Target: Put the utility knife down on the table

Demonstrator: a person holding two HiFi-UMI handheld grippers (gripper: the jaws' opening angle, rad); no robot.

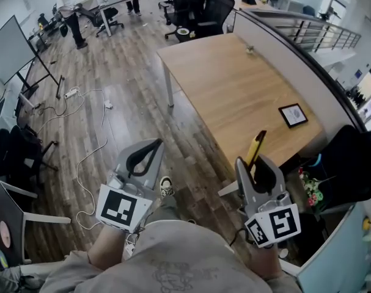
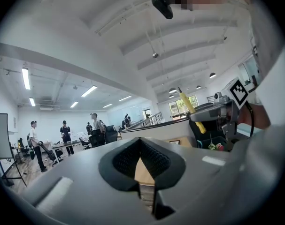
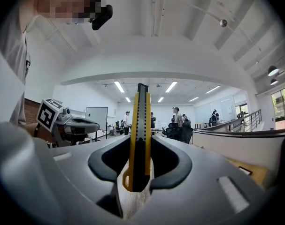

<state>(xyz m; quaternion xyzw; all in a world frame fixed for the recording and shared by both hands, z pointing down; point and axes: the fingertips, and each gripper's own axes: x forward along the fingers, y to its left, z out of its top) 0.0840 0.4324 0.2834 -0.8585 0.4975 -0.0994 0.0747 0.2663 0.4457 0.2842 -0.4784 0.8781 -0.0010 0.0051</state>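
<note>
In the head view, the right gripper [image 1: 253, 166] is held in the air off the near corner of the table [image 1: 234, 90]. The utility knife [image 1: 256, 146] stands up out of its jaws, nowhere near resting on the wood. The main risk is letting go too early. From this height the knife would probably drop, bounce on the tabletop or go over the edge to the floor. A framed picture [image 1: 293, 115] lies near that end of the table, so the knife should come down on the bare wood beside it. The left gripper [image 1: 154, 145] hangs over the floor with its jaws together, well apart from the knife.

In the left gripper view, the two jaws meet at their tips with nothing between them; only a strip of table shows through the gap behind. The knife appears off to the right as a yellow bar rising from the other gripper, so this hand has no part in holding it.

The right gripper view shows the grip itself. The black pads [image 3: 109, 161] are closed on the lower part of the yellow-and-black body. Most of its length stands upright above the jaws, and its rounded end hangs just below them. With so much of the knife above the grip, it could pivot or slide if the jaws loosen before it touches wood. It will likely need tilting flat first. Whether the blade is extended cannot be told.
</note>
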